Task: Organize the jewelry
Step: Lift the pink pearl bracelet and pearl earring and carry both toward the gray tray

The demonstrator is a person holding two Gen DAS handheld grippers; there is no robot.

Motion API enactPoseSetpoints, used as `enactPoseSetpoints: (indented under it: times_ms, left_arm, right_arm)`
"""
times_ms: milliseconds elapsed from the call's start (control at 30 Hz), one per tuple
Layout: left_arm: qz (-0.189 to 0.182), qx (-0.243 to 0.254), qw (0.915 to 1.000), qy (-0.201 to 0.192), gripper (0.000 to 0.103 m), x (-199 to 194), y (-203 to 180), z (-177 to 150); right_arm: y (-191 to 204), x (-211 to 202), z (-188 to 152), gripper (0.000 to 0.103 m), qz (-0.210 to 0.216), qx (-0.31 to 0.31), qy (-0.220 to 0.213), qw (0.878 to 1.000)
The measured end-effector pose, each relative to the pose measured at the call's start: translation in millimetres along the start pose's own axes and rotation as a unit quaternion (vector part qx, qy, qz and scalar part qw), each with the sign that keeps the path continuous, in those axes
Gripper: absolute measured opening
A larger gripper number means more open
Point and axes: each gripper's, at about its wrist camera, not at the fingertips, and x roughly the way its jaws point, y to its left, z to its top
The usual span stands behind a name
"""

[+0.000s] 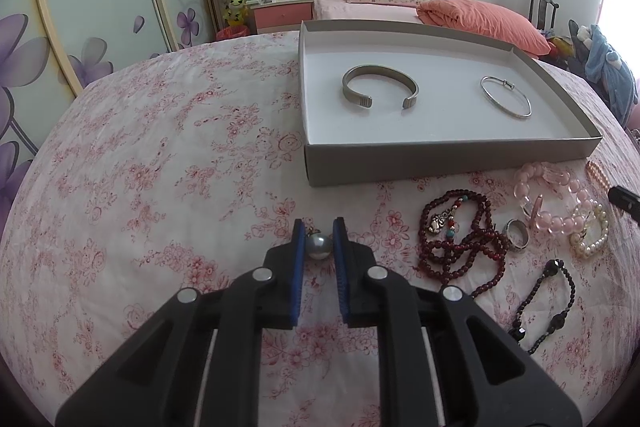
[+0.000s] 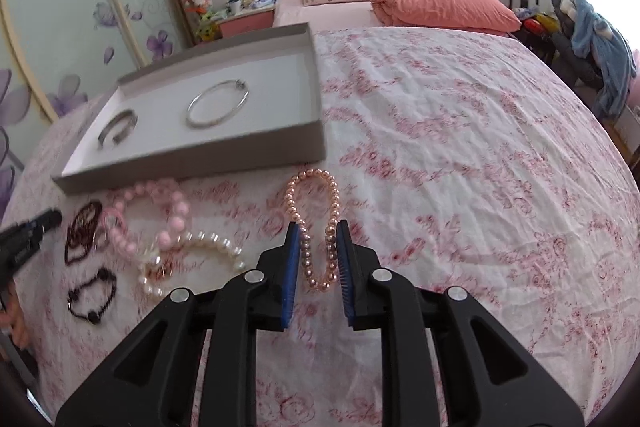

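Note:
A grey tray (image 1: 448, 157) on the flowered cloth holds a wide silver cuff (image 1: 379, 86) and a thin silver bangle (image 1: 506, 96); it also shows in the right wrist view (image 2: 192, 163). My left gripper (image 1: 319, 233) has its blue pads on both sides of a grey pearl pendant (image 1: 318, 246), touching it. My right gripper (image 2: 319, 233) has its pads on both sides of a rose-gold bead bracelet (image 2: 316, 227) lying on the cloth; small gaps show beside the beads.
Loose jewelry lies in front of the tray: dark red beads (image 1: 460, 241), a ring (image 1: 518, 233), a pink bead bracelet (image 1: 556, 197), a white pearl bracelet (image 2: 192, 259), a black bracelet (image 1: 546, 311). A bed stands behind the table.

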Motion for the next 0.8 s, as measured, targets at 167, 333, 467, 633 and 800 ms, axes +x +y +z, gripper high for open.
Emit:
enactPoseSetpoints:
  times_ms: [167,333,467,633,800]
  left_arm:
    - [0.000,0.000,1.0000,0.000,0.015,-0.1,-0.2,0.0]
    - [0.000,0.000,1.0000,0.000,0.015,-0.1,-0.1,0.1]
    - [0.000,0.000,1.0000,0.000,0.015,-0.1,-0.2,0.1]
    - [0.000,0.000,1.0000,0.000,0.015,-0.1,-0.2,0.1]
    - [0.001,0.000,1.0000,0.000,0.015,-0.2,-0.2,0.1]
  right_arm:
    - [-5.5,-1.1,3.5,0.041,0.034,0.023,0.001,0.999]
    - [-5.3,-4.8,3.0,0.043,0.032,0.024,-0.010,0.999]
    - [-9.0,5.7,7.9,0.030,0.008,0.026,-0.001,1.000]
    - [0.5,16.8,2.4,0.011,-0.033,-0.015,0.005,0.999]
    - [-3.4,19.1,1.6,0.007,-0.022,-0.003,0.004,1.000]
